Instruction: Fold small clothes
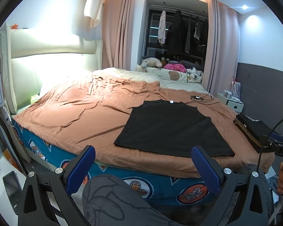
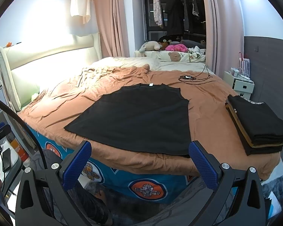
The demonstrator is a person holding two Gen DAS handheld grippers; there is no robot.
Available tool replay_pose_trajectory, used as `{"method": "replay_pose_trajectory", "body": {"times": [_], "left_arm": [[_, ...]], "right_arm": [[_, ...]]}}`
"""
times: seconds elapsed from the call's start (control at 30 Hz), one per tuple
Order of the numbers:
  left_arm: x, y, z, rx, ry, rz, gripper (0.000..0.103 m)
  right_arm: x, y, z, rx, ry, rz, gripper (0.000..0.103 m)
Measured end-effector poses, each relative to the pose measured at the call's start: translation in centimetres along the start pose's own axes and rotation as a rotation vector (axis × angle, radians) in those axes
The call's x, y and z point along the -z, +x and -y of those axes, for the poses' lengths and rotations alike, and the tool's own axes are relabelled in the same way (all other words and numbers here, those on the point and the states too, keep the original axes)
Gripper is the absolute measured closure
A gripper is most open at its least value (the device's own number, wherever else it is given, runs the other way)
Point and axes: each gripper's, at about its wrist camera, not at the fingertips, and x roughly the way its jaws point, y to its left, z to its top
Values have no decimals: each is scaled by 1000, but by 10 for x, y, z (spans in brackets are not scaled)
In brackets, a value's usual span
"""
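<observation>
A black shirt (image 1: pixel 171 128) (image 2: pixel 141 116) lies spread flat on the brown blanket near the bed's front edge, sleeves tucked in, white neck label at its far end. My left gripper (image 1: pixel 143 160) hangs open in front of the bed, short of the shirt's near hem, nothing between its blue pads. My right gripper (image 2: pixel 139 156) is open too, held just before the hem's near right corner. A stack of folded dark and brown clothes (image 2: pixel 258 126) (image 1: pixel 252 130) sits on the bed to the right.
The brown blanket (image 1: pixel 81 109) covers a large bed with a cream headboard (image 1: pixel 47 66) on the left. A phone with cables (image 2: pixel 188 78) lies beyond the shirt. A person's grey-trousered knee (image 1: pixel 113 197) is below the left gripper. A white nightstand (image 2: pixel 241 84) stands at right.
</observation>
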Motion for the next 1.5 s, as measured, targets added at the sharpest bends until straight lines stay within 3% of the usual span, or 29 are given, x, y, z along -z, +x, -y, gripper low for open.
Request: {"method": "replay_pose_trajectory", "body": {"times": [1.03,1.5], "left_arm": [[2,-13,-19,-3,-11,-16,1],[-22,35,-28,-64,-34,-57,1]], "right_arm": [[1,-9,3,-6,36,-7,0],[-10,43,20,-16,53,-57,0]]}}
